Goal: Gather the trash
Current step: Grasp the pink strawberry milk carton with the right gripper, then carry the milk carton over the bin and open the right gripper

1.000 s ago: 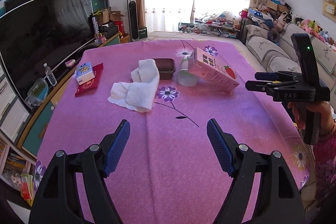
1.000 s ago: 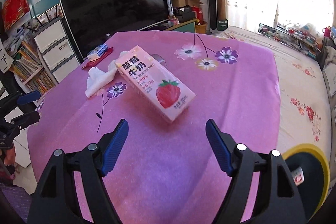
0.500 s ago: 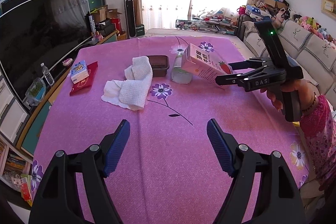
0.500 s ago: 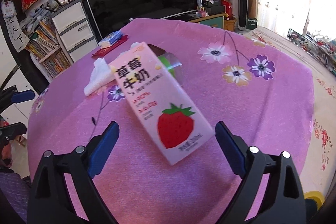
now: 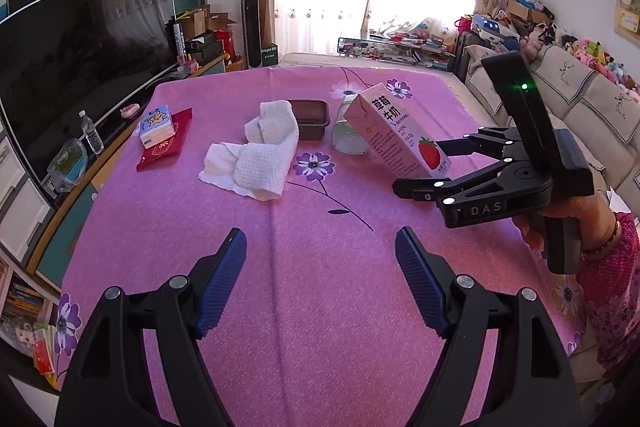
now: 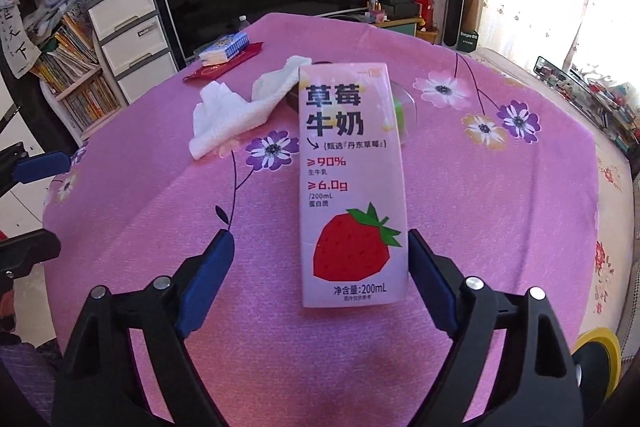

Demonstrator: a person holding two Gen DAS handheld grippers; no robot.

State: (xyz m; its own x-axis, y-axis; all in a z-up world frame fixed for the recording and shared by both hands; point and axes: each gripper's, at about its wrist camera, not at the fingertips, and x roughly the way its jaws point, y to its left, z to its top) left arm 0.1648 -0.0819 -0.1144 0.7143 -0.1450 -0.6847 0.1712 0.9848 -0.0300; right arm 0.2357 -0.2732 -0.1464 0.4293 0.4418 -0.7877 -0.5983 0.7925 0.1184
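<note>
The pink strawberry milk carton [image 6: 352,187] lies propped on a clear plastic cup [image 5: 349,139] on the pink flowered tablecloth [image 5: 320,267]. From the right wrist, the right gripper [image 6: 320,267] straddles its near end, jaws closing, right pad touching the carton, left pad apart. Only the left wrist view shows the brown tray [image 5: 310,119] behind the crumpled white paper towel [image 5: 260,155], and the left gripper [image 5: 320,279] spread over bare cloth.

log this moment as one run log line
step: reach for milk carton | right gripper: jaws closing, carton between, not gripped | left gripper: jaws open, empty
</note>
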